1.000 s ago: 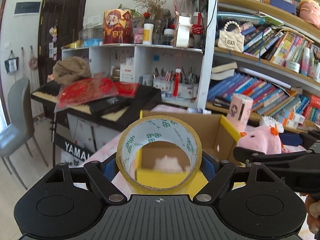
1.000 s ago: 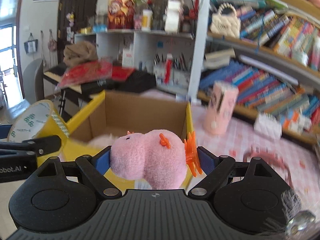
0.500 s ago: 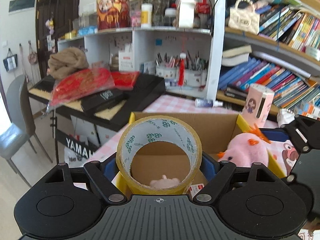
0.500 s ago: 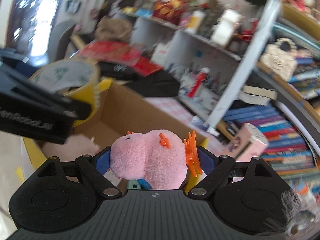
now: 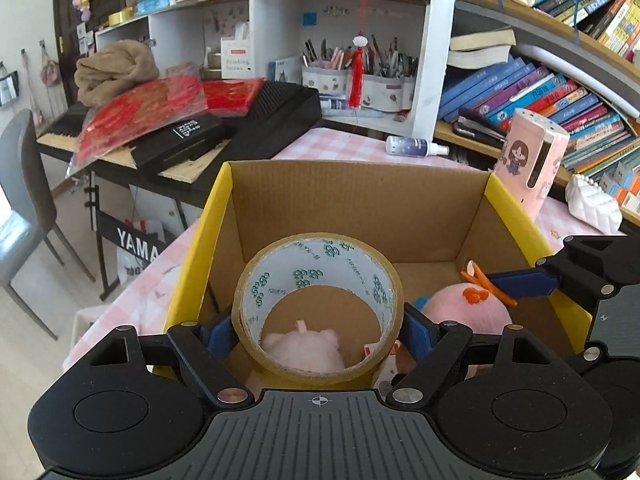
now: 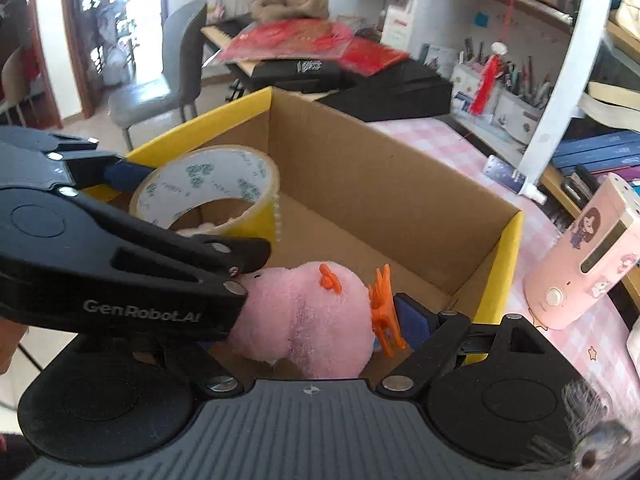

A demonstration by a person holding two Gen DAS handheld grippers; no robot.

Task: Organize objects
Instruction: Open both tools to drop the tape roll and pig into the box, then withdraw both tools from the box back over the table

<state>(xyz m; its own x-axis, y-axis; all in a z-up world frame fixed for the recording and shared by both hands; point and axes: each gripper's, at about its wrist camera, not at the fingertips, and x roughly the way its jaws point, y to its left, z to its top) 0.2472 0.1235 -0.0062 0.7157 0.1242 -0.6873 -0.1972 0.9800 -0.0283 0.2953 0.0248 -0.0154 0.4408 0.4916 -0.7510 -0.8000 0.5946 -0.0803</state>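
We've got both loads over the box (image 5: 360,208) now — the left gripper (image 5: 318,330) clamped on the tape roll (image 5: 318,268), its blue pads (image 5: 218,336) pressing the roll's outer wall on either side, and the right gripper (image 6: 320,320) squeezing the pink plush (image 6: 312,316) across its body. Both sit inside the box's yellow rim, tape toward the near-left corner, plush just beside it toward the right wall.

Through the tape's hole we can see another pink soft toy (image 5: 304,346) lying on the box floor, right under the roll. So we judge the step in hand is the drop, and the trick is where each thing lands. We'd take the tape a little lower before we let go, so it settles flat and doesn't bounce on edge and roll into the far wall. Landing on the toy below is fine — it's soft.

The two grippers are crowded: in the right view the left one's black arm crosses in front of the plush's snout, touching or very nearly so. We'd release one at a time, and lift each straight up clear of the rim. The plush's orange tuft (image 6: 382,304) lies against the right pad, so we'd spread wide to avoid dragging it back out.
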